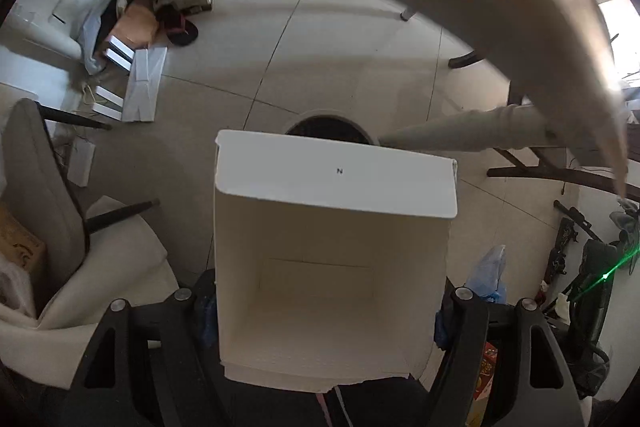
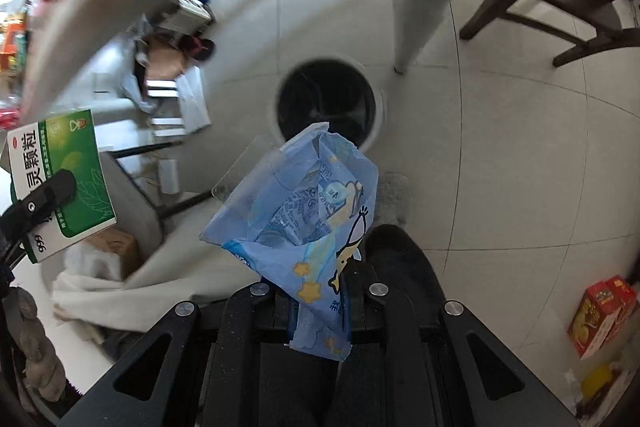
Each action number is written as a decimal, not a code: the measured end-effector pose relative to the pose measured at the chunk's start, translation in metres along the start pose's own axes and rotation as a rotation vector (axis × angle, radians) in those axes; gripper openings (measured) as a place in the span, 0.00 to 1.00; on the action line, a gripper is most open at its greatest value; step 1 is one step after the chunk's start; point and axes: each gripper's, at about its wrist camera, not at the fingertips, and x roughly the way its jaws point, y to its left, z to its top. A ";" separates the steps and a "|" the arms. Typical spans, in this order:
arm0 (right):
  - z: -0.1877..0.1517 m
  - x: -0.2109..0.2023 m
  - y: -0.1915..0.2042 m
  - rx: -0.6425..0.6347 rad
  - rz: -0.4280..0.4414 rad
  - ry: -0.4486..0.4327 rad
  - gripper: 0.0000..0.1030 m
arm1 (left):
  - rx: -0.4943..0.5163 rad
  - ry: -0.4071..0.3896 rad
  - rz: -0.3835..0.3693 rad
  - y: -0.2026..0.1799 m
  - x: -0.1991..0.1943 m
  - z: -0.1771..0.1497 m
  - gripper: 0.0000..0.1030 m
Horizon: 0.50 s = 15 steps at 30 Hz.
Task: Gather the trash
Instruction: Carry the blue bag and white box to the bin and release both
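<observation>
My left gripper (image 1: 324, 307) is shut on an open carton (image 1: 332, 247); I look into its white inside. In the right wrist view it is a green and white medicine box (image 2: 64, 183), held at the left edge. My right gripper (image 2: 320, 291) is shut on a crumpled blue plastic wrapper (image 2: 304, 211) with cartoon prints. Both grippers point steeply down at the floor. A round white trash bin with a black liner (image 2: 326, 99) stands below, just beyond the wrapper's tip. The carton's far flap hides part of the trash bin (image 1: 328, 127).
A pale table edge (image 1: 520, 7) arcs overhead and its leg (image 2: 420, 7) stands beside the bin. Dark wooden chairs (image 2: 560, 7) flank the spot. Cardboard and bags (image 1: 140, 7) are piled on the tiled floor. Red snack boxes (image 2: 600, 315) lie at the right, and a dark slipper (image 2: 400, 259) is close below.
</observation>
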 end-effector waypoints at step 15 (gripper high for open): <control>0.139 0.236 -0.031 0.041 -0.051 -0.043 0.18 | 0.014 0.236 -0.061 0.036 0.246 0.066 0.94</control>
